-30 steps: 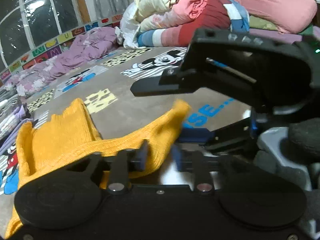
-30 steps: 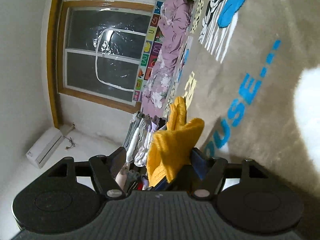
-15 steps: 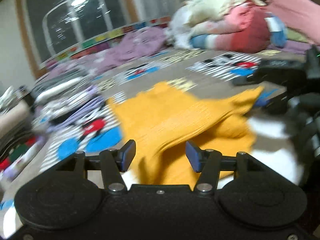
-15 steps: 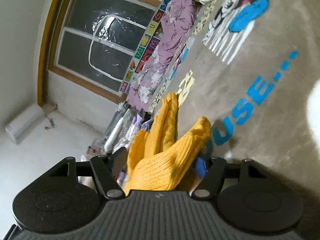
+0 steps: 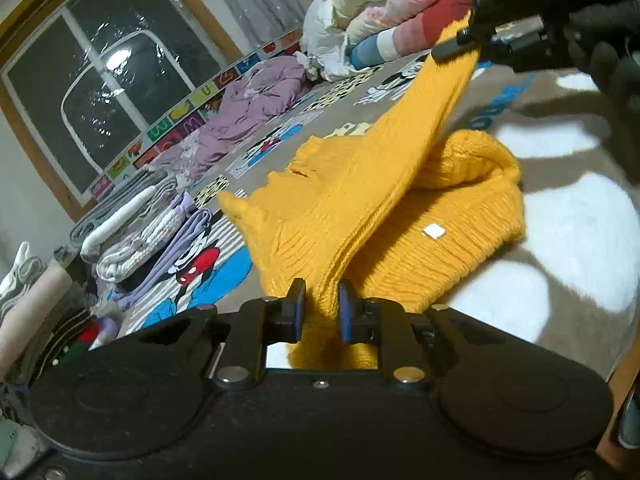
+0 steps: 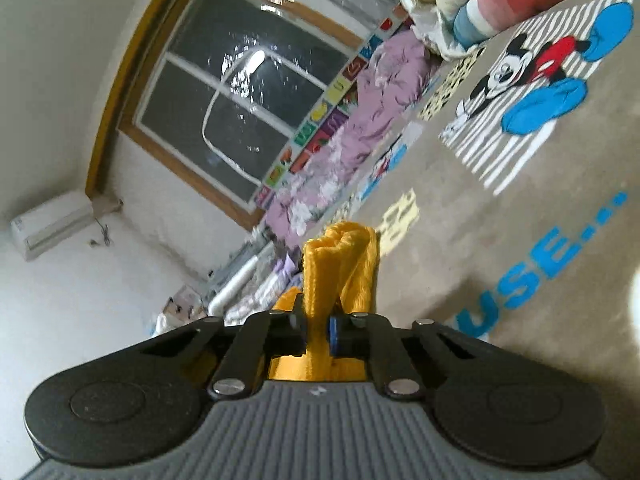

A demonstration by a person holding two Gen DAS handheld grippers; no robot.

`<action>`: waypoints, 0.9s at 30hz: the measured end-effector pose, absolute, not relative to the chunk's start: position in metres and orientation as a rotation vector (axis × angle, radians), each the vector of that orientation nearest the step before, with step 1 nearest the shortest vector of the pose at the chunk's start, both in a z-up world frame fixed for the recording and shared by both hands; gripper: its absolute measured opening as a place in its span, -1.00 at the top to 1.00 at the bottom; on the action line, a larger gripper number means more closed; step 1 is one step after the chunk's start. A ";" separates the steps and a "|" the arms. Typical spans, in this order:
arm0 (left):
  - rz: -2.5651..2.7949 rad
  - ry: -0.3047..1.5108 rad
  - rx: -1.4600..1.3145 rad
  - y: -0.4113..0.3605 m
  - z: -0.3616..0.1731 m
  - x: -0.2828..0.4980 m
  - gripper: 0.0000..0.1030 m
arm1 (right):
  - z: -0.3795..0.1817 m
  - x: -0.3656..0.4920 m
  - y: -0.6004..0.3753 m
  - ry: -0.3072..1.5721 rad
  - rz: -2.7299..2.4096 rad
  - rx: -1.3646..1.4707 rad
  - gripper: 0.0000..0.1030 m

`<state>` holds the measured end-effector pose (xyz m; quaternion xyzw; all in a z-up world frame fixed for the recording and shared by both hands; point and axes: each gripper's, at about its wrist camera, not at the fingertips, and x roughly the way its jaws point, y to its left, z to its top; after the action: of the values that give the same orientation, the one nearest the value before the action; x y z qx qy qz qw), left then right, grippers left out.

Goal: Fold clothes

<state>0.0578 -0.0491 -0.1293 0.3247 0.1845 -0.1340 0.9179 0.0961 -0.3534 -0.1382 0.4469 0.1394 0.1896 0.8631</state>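
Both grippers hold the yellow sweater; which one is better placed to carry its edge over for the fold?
Probably the right hand-held gripper: it holds the yellow sweater raised above the rug, while the left hand-held gripper pins it low.

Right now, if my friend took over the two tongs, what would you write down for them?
Left tongs: shut on the near edge of the yellow knit sweater.
Right tongs: shut on the sweater's other end, held up off the rug.
The cloth stretches between both tongs; the rest lies bunched on the rug beneath it.
Folded clothes are stacked on the rug beyond the sweater, toward the window.
Done: both ends gripped and lifted.
Left: probably lay it flat, fold it, add it to the stack.
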 end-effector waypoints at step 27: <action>-0.400 0.496 0.269 -0.008 -0.103 0.076 0.58 | -0.168 0.110 -0.350 0.429 0.279 0.940 0.50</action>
<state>0.0760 -0.0084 -0.1030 0.1317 0.2429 -0.1959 0.9409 0.1102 -0.3504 -0.1684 0.4477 0.2046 0.1331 0.8602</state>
